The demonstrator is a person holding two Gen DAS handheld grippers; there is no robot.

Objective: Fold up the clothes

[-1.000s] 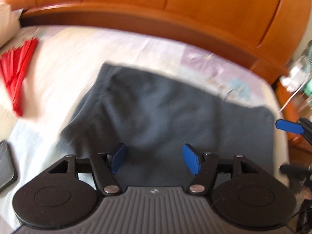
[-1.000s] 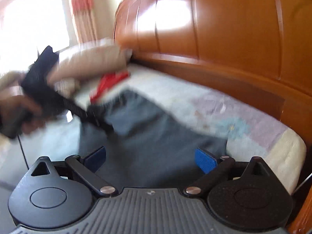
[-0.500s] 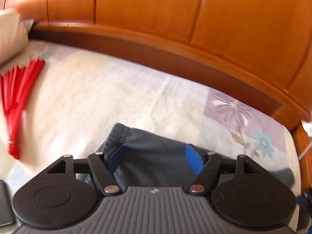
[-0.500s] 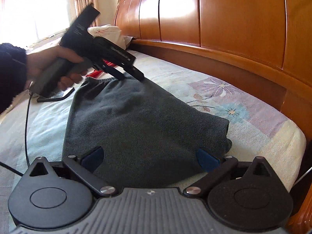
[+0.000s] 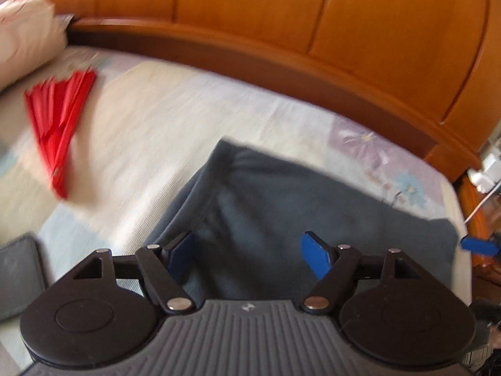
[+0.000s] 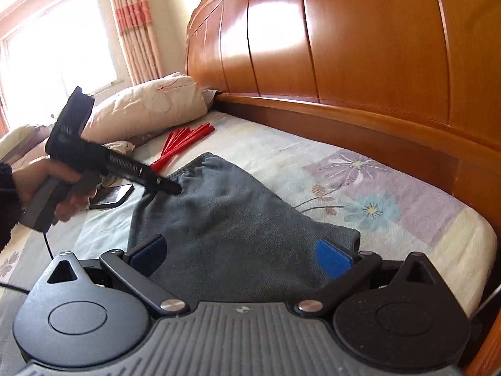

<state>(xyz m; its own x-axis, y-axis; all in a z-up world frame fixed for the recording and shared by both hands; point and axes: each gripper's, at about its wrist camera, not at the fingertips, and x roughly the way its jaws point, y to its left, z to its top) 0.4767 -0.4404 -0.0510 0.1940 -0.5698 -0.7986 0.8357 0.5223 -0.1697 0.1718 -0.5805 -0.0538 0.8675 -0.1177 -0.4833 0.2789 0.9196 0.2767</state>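
A red folding fan [image 6: 181, 145] lies half-open on the floral bedsheet [image 6: 375, 194] near a cream pillow [image 6: 147, 106]. A wooden headboard [image 6: 344, 47] rises behind; the dark flat slab [image 6: 112, 195] is possibly a phone.

The left gripper [image 5: 249, 255], jaws just opening and empty, hangs over grey folded shorts [image 5: 313, 206] on the bed [image 5: 150, 131].

We're in a home bedroom: wooden headboard [image 6: 344, 47] across the top, floral bedsheet [image 6: 375, 194] below, pillow [image 6: 147, 106] and curtained window [image 6: 56, 47] upper left.
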